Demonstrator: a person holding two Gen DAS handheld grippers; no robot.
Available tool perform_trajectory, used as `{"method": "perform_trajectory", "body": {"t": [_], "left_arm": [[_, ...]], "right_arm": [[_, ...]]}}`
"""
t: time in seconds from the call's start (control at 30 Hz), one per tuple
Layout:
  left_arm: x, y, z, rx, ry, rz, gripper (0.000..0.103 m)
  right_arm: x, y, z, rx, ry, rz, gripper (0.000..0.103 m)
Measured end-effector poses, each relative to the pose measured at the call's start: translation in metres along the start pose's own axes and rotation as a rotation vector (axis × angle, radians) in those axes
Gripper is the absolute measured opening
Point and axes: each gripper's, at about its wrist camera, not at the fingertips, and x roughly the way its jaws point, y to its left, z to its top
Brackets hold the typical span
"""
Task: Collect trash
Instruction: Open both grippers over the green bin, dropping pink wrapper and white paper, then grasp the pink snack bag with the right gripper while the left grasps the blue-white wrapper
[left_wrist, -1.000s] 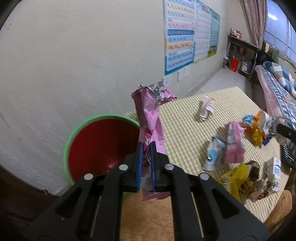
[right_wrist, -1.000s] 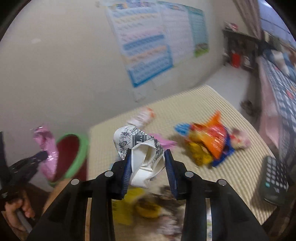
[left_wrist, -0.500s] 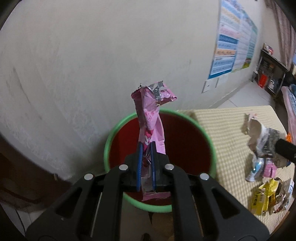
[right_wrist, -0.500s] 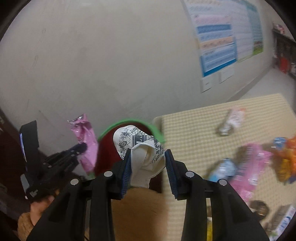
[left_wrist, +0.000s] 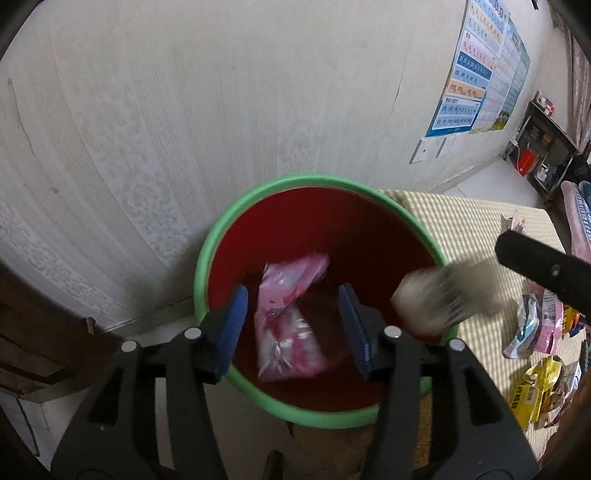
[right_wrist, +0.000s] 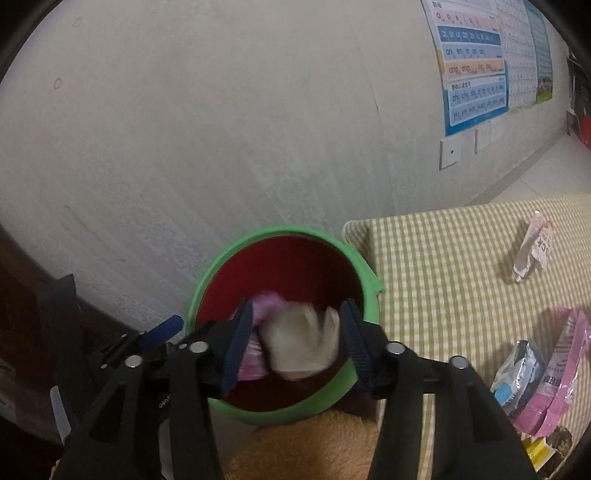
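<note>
Two pieces have just left your tongs: left tongs and right tongs gape released, pink wrapper inside the bin, paper wad falling at its 3 o'clock rim, more trash waiting on the table.

Both wrist views above bin

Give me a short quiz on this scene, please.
1. True or false: the pink wrapper is inside the bin.
2. The left gripper is: A open, B shut on a wrapper, C out of view.
3. Fill in: the bin's rim is coloured ____.
Key: 1 true; 2 A; 3 green.
</note>
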Motion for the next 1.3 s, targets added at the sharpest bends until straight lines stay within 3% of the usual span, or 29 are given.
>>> {"method": "perform_trajectory", "body": {"t": [0.2, 0.37, 0.53, 0.6, 0.73, 0.9, 1.07, 1.13, 1.2, 1.3], "left_arm": [[-0.006, -0.008, -0.002, 0.029, -0.014, 0.010, 0.050], [-0.015, -0.022, -0.002, 0.062, -0.028, -0.002, 0.050], [-0.026, -0.044, -0.006, 0.095, -0.034, -0.046, 0.053], [-0.030, -0.057, -0.009, 0.118, -0.034, -0.064, 0.054], [-0.035, -0.083, -0.016, 0.174, -0.034, -0.076, 0.054], [-0.041, -0.115, -0.026, 0.258, -0.036, -0.074, 0.058], [-0.042, -0.137, -0.033, 0.302, -0.023, -0.093, 0.059], [-0.042, -0.145, -0.036, 0.315, -0.015, -0.098, 0.060], [-0.042, -0.155, -0.040, 0.339, -0.012, -0.098, 0.060], [-0.044, -0.166, -0.044, 0.373, -0.021, -0.094, 0.060]], "right_arm": [[-0.013, -0.008, -0.004, -0.001, -0.020, -0.009, 0.054], [-0.046, -0.020, -0.015, -0.003, -0.057, -0.065, 0.057], [-0.078, -0.065, -0.028, 0.030, -0.110, -0.211, 0.064], [-0.088, -0.092, -0.031, 0.077, -0.116, -0.289, 0.072], [-0.087, -0.158, -0.043, 0.211, -0.033, -0.435, 0.078], [-0.068, -0.216, -0.066, 0.412, 0.066, -0.346, 0.078], [-0.048, -0.237, -0.081, 0.498, 0.133, -0.241, 0.079], [-0.049, -0.232, -0.080, 0.473, 0.126, -0.232, 0.071], [-0.050, -0.231, -0.078, 0.460, 0.118, -0.203, 0.051], [-0.067, -0.229, -0.079, 0.449, 0.053, -0.177, 0.042]]}}
